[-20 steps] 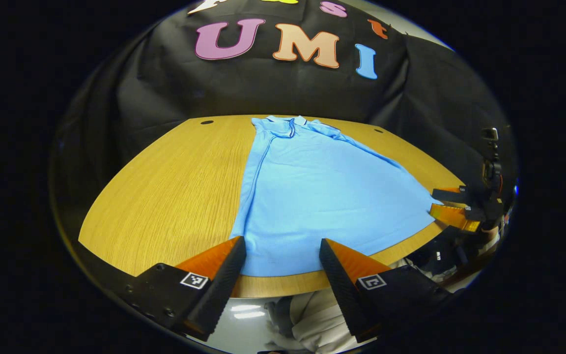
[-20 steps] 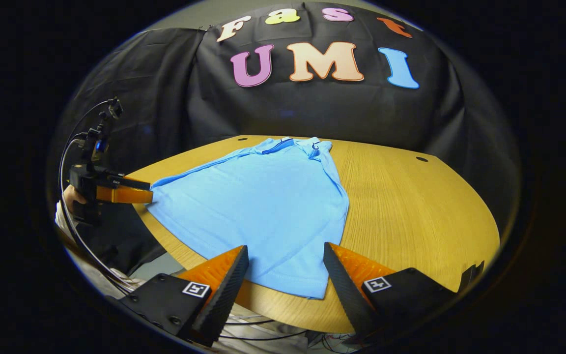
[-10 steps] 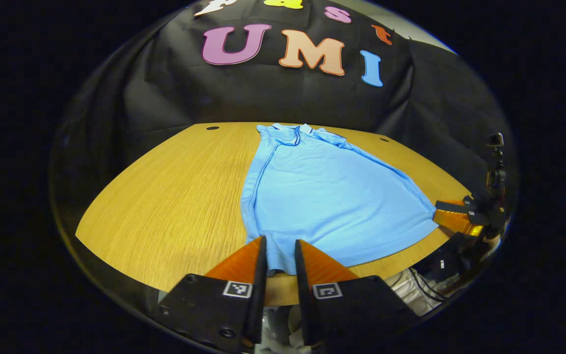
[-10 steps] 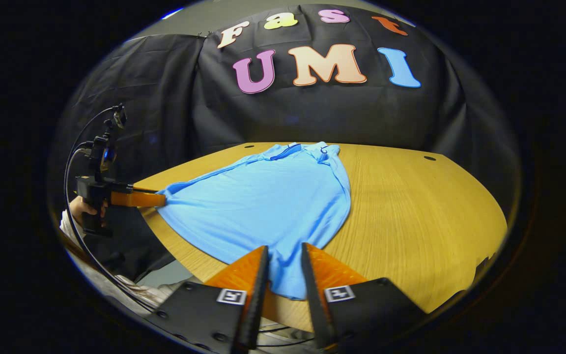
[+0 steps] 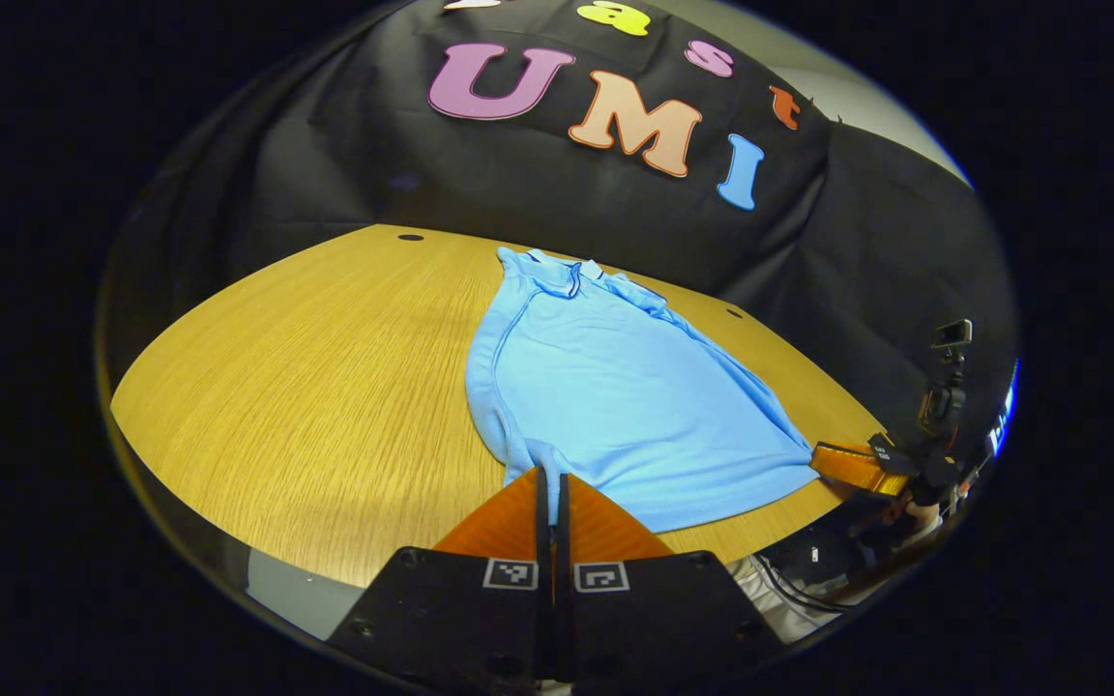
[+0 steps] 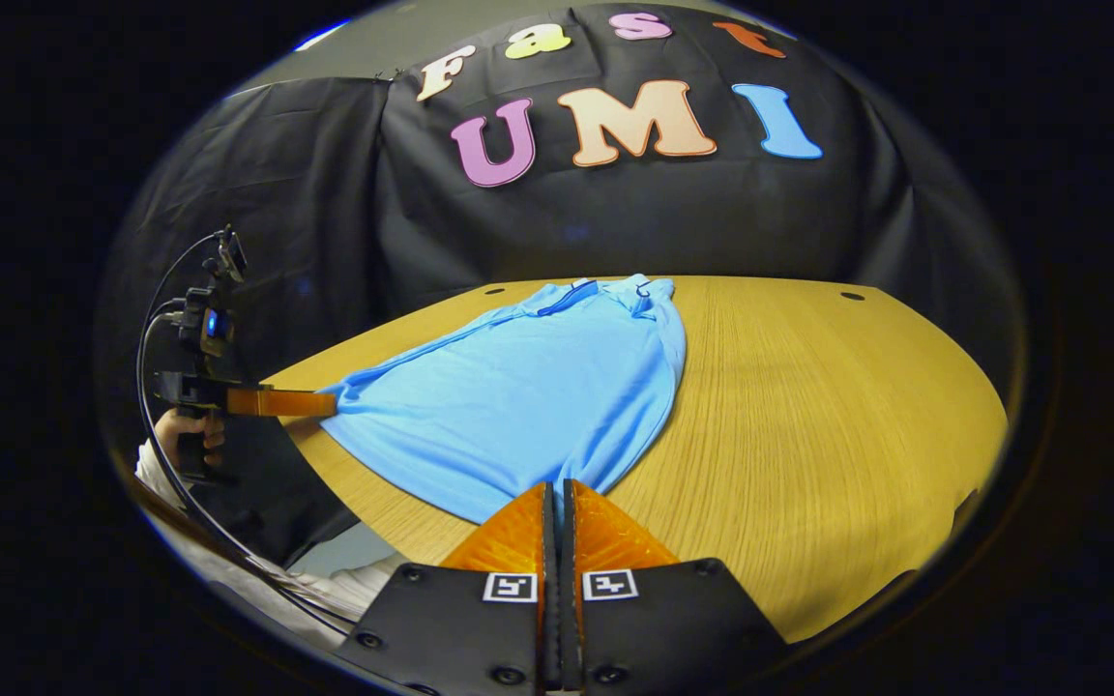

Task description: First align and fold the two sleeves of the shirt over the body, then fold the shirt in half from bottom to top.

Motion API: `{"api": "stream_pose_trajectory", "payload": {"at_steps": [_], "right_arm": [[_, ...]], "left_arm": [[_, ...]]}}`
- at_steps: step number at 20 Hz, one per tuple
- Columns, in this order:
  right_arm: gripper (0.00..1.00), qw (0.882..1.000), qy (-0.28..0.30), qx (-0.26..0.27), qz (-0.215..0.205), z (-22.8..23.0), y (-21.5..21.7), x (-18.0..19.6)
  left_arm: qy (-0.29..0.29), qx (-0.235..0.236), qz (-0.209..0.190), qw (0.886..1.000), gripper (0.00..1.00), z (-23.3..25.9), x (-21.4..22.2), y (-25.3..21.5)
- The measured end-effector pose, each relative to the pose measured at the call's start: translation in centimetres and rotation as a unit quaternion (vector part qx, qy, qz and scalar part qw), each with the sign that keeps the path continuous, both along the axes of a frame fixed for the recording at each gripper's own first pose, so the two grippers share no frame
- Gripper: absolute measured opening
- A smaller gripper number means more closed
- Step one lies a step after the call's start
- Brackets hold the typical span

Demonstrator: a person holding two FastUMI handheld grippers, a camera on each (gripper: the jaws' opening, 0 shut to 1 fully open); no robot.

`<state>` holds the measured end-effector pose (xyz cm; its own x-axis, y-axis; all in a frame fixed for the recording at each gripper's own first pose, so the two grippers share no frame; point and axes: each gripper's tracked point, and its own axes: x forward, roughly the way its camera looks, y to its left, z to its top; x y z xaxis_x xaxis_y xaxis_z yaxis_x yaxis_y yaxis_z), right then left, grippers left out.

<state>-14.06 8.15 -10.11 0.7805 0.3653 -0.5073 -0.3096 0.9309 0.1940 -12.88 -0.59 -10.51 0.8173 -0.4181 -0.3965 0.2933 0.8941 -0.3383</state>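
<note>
A light blue polo shirt (image 5: 615, 387) lies flat on the wooden table (image 5: 306, 367), collar at the far end and hem toward me. Its long sides look folded inward. My left gripper (image 5: 548, 474) is shut on the near left hem corner, which is puckered at the fingertips. In the left gripper view the right gripper (image 5: 842, 464) shows far right at the other hem corner. In the right gripper view the shirt (image 6: 528, 387) stretches away from my right gripper (image 6: 557, 486), shut on the near hem corner. The left gripper (image 6: 310, 401) shows at the left, held by a hand (image 6: 180, 435).
Bare wooden table (image 6: 808, 387) spreads to the right of the shirt in the right gripper view and to the left of it in the left gripper view. Small round holes (image 6: 851, 296) sit near the table's back edge. Black cloth hangs behind. Cables (image 6: 228, 570) hang below the front edge.
Both grippers went from wide open to shut, each closing on a hem corner. The shirt's near edge has gathered slightly at the fingertips.
</note>
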Motion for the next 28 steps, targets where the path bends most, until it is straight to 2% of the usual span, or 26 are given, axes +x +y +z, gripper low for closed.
{"api": "stream_pose_trajectory", "payload": {"at_steps": [6,13,17,19,22,28], "right_arm": [[0.02,1.000,-0.003,-0.004,0.004,0.6,0.7,0.4],[0.02,0.999,-0.045,-0.018,0.004,3.5,0.0,4.7],[0.02,0.998,-0.061,-0.023,-0.004,5.4,-0.7,8.7],[0.00,0.997,-0.069,-0.030,-0.012,6.4,-1.2,11.0],[0.02,0.996,-0.083,-0.033,-0.014,8.1,-1.1,14.3],[0.02,0.991,-0.106,-0.087,-0.003,9.2,-0.7,21.4]], "left_arm": [[0.000,0.010,0.004,1.000,0.00,0.4,0.4,0.1],[-0.043,0.034,-0.008,0.998,0.00,4.6,3.8,-0.1],[-0.069,0.046,-0.019,0.996,0.00,7.1,7.0,-0.8],[-0.085,0.047,-0.014,0.995,0.00,8.7,8.9,-0.5],[-0.106,0.035,-0.008,0.994,0.00,11.3,12.3,-0.4],[-0.124,0.033,0.002,0.992,0.00,14.2,19.6,-0.5]]}}
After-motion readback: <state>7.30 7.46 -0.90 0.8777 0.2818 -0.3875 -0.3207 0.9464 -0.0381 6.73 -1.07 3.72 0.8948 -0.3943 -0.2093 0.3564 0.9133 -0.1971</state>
